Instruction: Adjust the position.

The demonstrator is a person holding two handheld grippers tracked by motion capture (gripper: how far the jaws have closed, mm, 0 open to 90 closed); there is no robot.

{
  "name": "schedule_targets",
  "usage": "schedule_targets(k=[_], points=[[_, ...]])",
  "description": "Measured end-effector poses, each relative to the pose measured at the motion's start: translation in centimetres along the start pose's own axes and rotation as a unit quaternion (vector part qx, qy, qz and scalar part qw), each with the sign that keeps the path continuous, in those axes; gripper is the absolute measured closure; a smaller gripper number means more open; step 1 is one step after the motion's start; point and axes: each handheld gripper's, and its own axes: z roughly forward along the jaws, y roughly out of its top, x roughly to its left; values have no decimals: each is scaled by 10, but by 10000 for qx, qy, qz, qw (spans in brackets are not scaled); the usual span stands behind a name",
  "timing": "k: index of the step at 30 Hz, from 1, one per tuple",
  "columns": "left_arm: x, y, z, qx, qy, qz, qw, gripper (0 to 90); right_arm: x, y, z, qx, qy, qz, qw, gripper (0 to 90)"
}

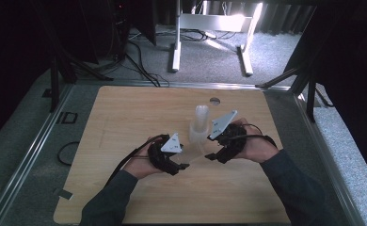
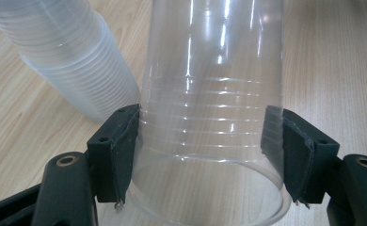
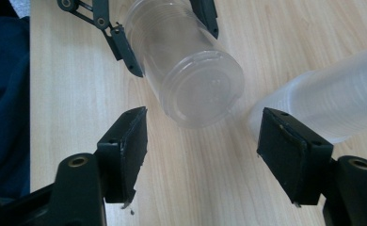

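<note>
Near the middle of the worktop [image 1: 125, 197], the left gripper [image 2: 203, 141] pinches a clear plastic cup [image 2: 210, 94] by its ribbed wall; thin, light and slippery, it would buckle under a hard squeeze. Opposite, the right gripper [image 3: 203, 141] is spread, holding nothing. Farther off stands the cup stack [image 1: 200, 123].

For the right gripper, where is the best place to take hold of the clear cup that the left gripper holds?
Probably near the closed base. The clear cup lies sideways in the left gripper, which clamps its rim end; the base faces the open right gripper. Come straight on, jaws across the round wall, staying apart from the cup stack.
</note>
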Motion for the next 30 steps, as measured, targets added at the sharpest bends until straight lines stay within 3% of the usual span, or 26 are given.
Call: schedule_targets(k=[12,30], points=[[-1,2,2,289,-29,161,9994,301,1,0,5,154,113,-36,9998,332],[-6,12,7,726,-98,517,9960,304,4,0,9,388,243,-103,9989,330]])
